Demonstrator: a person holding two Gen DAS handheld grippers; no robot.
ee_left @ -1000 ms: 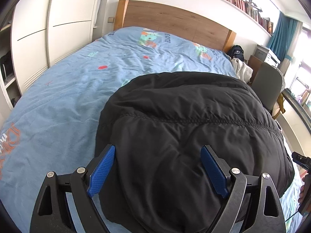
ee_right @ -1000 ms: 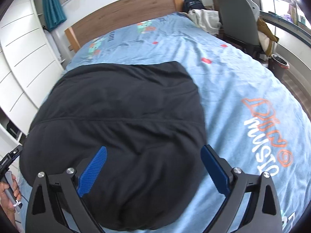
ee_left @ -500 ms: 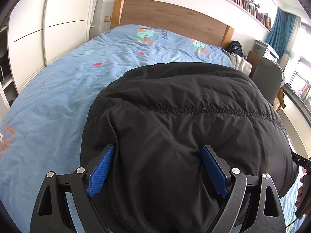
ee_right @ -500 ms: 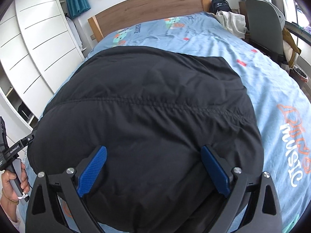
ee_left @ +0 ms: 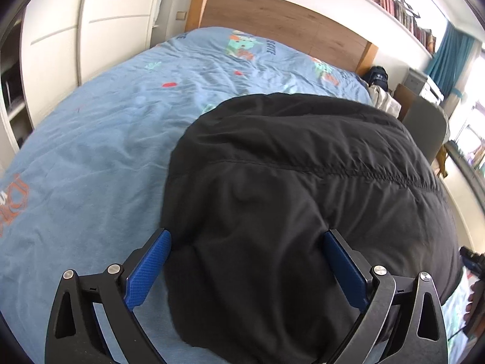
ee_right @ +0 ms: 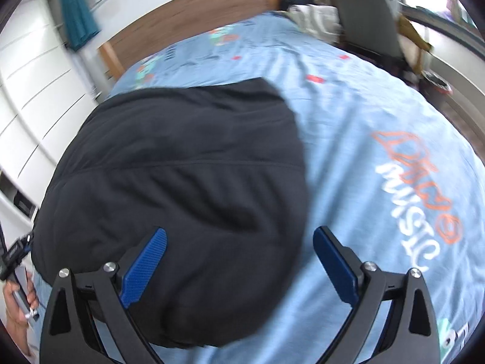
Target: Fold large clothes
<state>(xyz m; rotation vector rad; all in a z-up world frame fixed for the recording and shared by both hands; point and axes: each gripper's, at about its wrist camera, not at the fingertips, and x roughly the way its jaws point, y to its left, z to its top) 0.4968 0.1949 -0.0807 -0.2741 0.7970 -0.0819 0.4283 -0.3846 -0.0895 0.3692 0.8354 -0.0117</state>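
A black padded jacket (ee_left: 303,188) lies folded in a thick bundle on the blue printed bed cover (ee_left: 91,151). My left gripper (ee_left: 247,239) is open, its blue pads (ee_left: 148,265) wide apart above the jacket's near left edge. In the right wrist view the jacket (ee_right: 182,188) fills the left and middle. My right gripper (ee_right: 239,236) is open above the jacket's near right edge; nothing is held. The right wrist view is blurred by motion.
A wooden headboard (ee_left: 288,21) stands at the far end. White wardrobe doors (ee_left: 100,30) line the left side. A grey chair (ee_right: 363,15) and light clothes (ee_right: 315,15) stand to the right of the bed. A bookshelf (ee_left: 394,3) runs high along the wall.
Both grippers have swung outward, so the jacket sits more to the right in the left view and more to the left in the right view. Both stay open.
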